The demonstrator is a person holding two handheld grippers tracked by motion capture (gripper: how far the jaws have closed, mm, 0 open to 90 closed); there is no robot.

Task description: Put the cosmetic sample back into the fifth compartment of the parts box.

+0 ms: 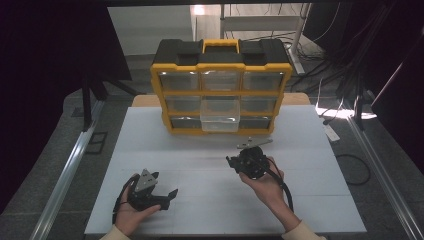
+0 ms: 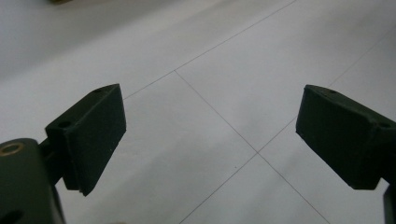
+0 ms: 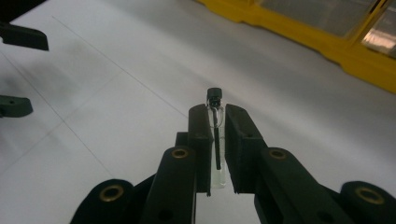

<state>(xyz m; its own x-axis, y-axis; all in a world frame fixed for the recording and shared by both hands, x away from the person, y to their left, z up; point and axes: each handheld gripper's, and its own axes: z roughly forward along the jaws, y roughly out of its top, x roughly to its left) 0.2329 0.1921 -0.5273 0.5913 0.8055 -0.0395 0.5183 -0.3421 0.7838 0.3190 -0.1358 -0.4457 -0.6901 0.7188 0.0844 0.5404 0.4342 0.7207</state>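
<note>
High view, bench: I see a white bench (image 1: 210, 200) with thin seam lines, and a yellow-and-black drawer organizer (image 1: 221, 86) standing at its far side.
High view, organizer: three rows of clear drawers; the bottom middle drawer (image 1: 220, 121) is pulled out toward me. I can read no brand or writing on it.
High view, left gripper (image 1: 167, 195): it rests low at the near left of the bench in my left hand, well apart from the organizer.
High view, right gripper (image 1: 237, 162): held in my right hand just in front of the organizer, near the pulled-out drawer.
Left gripper view, fingers (image 2: 91, 135): black pads stand wide apart over bare bench, nothing between them.
Right gripper view, vial (image 3: 215, 135): a small clear glass vial with a black cap and a thin dark stem inside, and a little clear liquid at the bottom; no label that I can read.
Right gripper view, fingers (image 3: 201, 140): clamped on the vial's body, which stands upright between them with its cap poking above the tips.
Right gripper view, background: the organizer's yellow frame crosses the top right, beyond the vial.
</note>
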